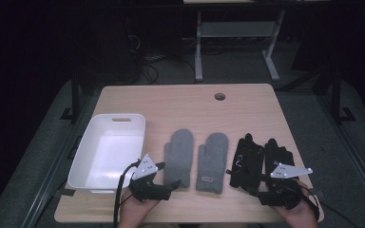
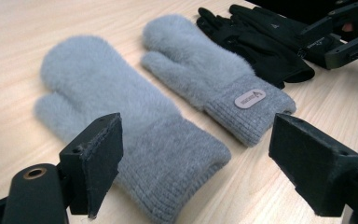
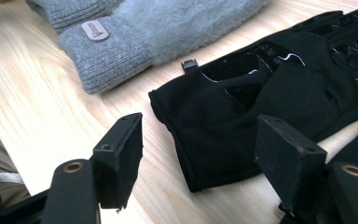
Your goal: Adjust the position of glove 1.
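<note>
Two grey mittens lie side by side mid-table, the left mitten [image 1: 179, 156] [image 2: 121, 102] and the right mitten [image 1: 212, 161] [image 2: 200, 70] [image 3: 158, 28], which carries a small label on its cuff. To their right lie two black gloves, one [image 1: 247, 159] [image 3: 270, 93] next to the other [image 1: 278, 156]. My left gripper [image 1: 168, 176] [image 2: 200, 154] is open, its jaws on either side of the left mitten's cuff without touching it. My right gripper [image 1: 259, 185] [image 3: 203, 140] is open too, with the nearer black glove's cuff between its jaws.
A white plastic bin [image 1: 119, 118] stands on the table's left side, with nothing in it. A round cable hole [image 1: 220, 96] sits near the far edge of the wooden table [image 1: 180, 104]. The front edge runs just under both hands.
</note>
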The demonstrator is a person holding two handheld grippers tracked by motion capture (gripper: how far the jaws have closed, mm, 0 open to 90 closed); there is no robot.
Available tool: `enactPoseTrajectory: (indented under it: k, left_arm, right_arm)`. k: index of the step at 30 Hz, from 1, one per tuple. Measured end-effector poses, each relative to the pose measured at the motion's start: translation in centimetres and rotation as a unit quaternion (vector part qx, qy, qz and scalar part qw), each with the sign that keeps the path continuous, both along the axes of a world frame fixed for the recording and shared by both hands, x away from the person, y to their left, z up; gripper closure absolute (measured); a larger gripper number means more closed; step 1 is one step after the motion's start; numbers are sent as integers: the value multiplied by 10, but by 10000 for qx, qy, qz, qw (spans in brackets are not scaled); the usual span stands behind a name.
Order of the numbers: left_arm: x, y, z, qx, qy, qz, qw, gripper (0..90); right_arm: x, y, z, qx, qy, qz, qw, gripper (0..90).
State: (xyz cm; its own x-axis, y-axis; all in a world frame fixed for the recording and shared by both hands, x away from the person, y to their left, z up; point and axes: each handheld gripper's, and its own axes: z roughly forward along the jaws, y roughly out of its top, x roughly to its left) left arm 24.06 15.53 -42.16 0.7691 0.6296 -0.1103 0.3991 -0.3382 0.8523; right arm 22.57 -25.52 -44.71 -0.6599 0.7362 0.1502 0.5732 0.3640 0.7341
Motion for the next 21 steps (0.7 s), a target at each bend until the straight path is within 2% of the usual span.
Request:
enactPoseTrajectory:
  k: [5,7,9,11,14,21]
  left_arm:
    - [-1,-1,-1,-67,12,-55,10000,173]
    - [-2,-1,-2,-4,-8,-93,10000,173]
    - [-3,-1,-2,-37,-18,-58,10000,174]
    - [-3,0,-1,-101,-19,-64,9999,174]
    - [-5,0,0,-73,-66,-71,9999,176]
    - [-4,-2,-1,-93,-36,-101,9999,176]
  right_arm:
    - [1,2,1,25,3,33,10000,319]
    - [2,3,3,31,-23,62,10000,318]
    - [4,6,5,23,-51,91,9999,318]
    - [7,10,8,-22,-82,169,9998,318]
    - [11,15,12,-63,-99,252,9996,318]
    - [25,23,19,-260,26,472,9985,306]
